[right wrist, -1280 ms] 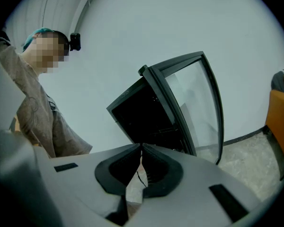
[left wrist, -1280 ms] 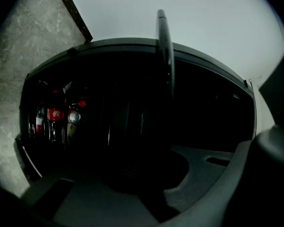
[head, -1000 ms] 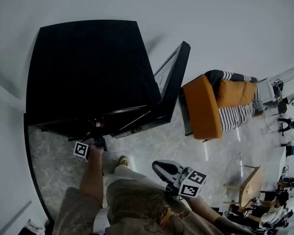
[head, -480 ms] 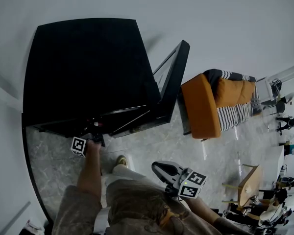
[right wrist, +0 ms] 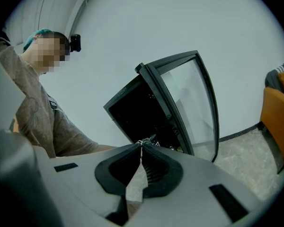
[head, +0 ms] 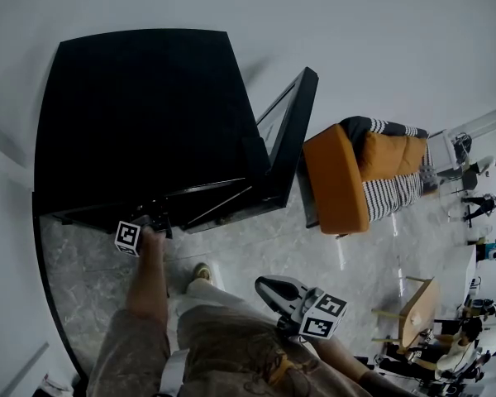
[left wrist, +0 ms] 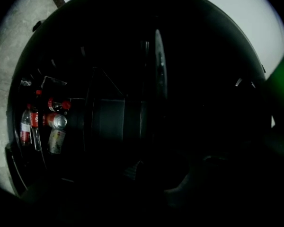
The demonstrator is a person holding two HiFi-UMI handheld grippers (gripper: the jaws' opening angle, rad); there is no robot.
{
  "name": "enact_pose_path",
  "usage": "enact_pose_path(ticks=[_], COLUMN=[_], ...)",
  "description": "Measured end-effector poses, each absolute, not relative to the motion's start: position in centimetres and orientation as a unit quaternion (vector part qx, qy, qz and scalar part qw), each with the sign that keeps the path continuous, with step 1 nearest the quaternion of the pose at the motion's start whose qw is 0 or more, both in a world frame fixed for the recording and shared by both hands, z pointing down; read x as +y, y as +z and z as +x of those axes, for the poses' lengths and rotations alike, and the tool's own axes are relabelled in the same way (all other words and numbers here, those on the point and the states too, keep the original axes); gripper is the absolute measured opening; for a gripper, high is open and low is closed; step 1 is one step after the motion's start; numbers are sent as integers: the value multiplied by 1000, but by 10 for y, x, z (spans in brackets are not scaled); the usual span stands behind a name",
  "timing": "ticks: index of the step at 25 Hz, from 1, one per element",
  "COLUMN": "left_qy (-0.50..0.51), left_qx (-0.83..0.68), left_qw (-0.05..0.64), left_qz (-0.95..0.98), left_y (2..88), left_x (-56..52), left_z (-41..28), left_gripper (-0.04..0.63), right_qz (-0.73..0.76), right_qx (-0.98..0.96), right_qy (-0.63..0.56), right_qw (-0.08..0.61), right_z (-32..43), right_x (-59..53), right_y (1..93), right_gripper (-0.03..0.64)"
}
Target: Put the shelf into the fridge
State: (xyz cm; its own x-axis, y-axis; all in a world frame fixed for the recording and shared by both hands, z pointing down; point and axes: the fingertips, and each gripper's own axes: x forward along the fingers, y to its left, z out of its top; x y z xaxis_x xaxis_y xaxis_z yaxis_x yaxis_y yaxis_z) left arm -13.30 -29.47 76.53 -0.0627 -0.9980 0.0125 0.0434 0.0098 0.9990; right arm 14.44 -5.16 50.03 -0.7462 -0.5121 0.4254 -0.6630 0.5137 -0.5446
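The black fridge (head: 149, 114) stands against the white wall with its glass door (head: 289, 139) swung open to the right. My left gripper (head: 151, 222) reaches into the dark fridge mouth at its lower left. Its jaws are lost in the dark in both views. In the left gripper view a thin plate (left wrist: 159, 70), seen edge-on, stands inside the fridge; I cannot tell whether it is the shelf or whether the gripper holds it. My right gripper (head: 270, 286) hangs back by the person's legs. In its own view my right gripper (right wrist: 142, 144) is shut and holds nothing.
Bottles and cans (left wrist: 51, 122) sit at the left inside the fridge. An orange sofa (head: 339, 180) with a striped blanket stands right of the door. A wooden stool (head: 417, 308) and clutter lie at the far right. Marble floor (head: 256, 246) lies before the fridge.
My left gripper has moved up and to the left, further into the fridge mouth. The right gripper has barely shifted.
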Motion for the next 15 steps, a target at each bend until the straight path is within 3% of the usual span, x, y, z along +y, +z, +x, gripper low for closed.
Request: enact_pose_path(ticks=[15], left_qy=[-526], left_qx=[-514], left_qw=[491], left_qz=[468], left_y=[764], left_x=[-318], left_z=[-138], left_gripper=[18], right_qz=[344], right_qx=[-860], right_qy=[361], right_qw=[106], right_z=[147], right_x=[-52], right_y=[502], right_gripper=[23])
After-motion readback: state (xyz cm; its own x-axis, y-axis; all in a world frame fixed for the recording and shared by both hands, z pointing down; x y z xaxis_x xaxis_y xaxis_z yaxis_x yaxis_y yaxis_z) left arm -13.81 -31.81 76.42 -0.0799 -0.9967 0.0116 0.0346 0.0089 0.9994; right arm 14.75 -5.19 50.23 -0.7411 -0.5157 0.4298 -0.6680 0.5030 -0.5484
